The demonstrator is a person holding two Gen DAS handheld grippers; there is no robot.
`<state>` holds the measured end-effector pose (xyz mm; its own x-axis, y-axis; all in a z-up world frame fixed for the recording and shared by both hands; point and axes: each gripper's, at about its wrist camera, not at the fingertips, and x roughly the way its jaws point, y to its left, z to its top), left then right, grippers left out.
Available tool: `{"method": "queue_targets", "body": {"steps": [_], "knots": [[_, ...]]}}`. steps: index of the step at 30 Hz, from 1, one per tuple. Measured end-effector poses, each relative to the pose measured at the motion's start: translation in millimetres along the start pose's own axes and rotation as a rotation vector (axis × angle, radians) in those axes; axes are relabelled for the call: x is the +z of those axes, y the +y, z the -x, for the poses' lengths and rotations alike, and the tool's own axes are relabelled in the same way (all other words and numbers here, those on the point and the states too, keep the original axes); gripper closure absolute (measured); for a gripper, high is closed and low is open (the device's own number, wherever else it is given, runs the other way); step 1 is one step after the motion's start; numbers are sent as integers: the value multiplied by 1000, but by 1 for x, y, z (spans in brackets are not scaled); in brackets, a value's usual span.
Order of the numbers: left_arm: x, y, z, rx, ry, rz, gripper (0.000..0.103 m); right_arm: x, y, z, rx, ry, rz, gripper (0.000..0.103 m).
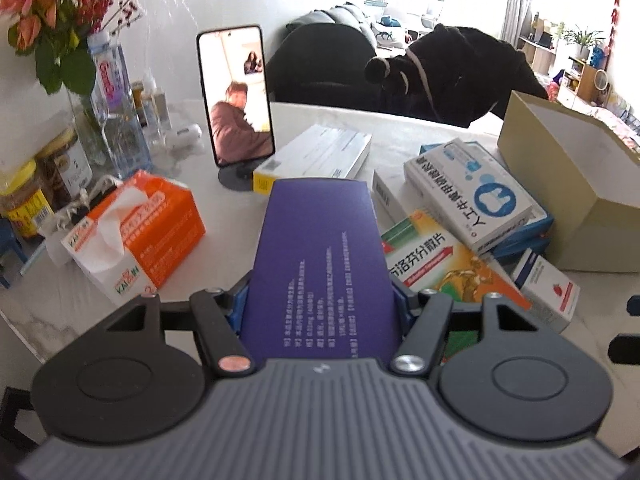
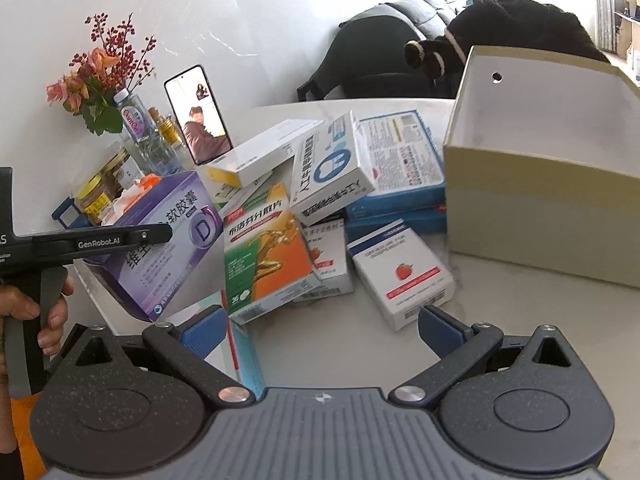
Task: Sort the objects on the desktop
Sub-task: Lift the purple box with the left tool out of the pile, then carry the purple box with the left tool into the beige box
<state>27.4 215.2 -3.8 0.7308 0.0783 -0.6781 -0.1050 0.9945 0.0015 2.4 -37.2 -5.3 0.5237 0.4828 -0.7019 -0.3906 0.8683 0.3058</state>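
While the left gripper clamps the purple box, carry it level to the bin ahead-right, clear of the pile; right gripper gapes empty.

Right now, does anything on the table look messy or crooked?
Yes. The medicine boxes are in a jumbled heap instead of in the open beige box beside them. A white-and-blue box lies tilted across the blue boxes, and the green-and-orange box leans on others. The left tongs hold a purple box.
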Motion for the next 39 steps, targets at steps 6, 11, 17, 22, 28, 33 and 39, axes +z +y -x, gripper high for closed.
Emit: {"method": "queue_targets", "body": {"steps": [6,11,17,22,28,33,39], "knots": [[12,-10,9,-5,-35,-3,40,9,-6,9,-15,-20,6,1],[25,-27,10,-37,-57,-10,40,18,-14,18,-22,-43,0,1],[43,-60,3,-93,-68,-33,40,28,-30,32,-52,-66,-9,1],[58,-89,-6,-131,-72,-38,40,38,-47,45,-80,-92,-28,1],[77,-124,-11,-182,-88,-71,40,50,-68,60,-113,-127,-45,1],[91,-148,-19,-218,-89,-94,40,61,-89,73,-144,-160,-68,1],[104,-177,-33,-250,-82,-131,40,69,-112,84,-171,-189,-97,1]]}}
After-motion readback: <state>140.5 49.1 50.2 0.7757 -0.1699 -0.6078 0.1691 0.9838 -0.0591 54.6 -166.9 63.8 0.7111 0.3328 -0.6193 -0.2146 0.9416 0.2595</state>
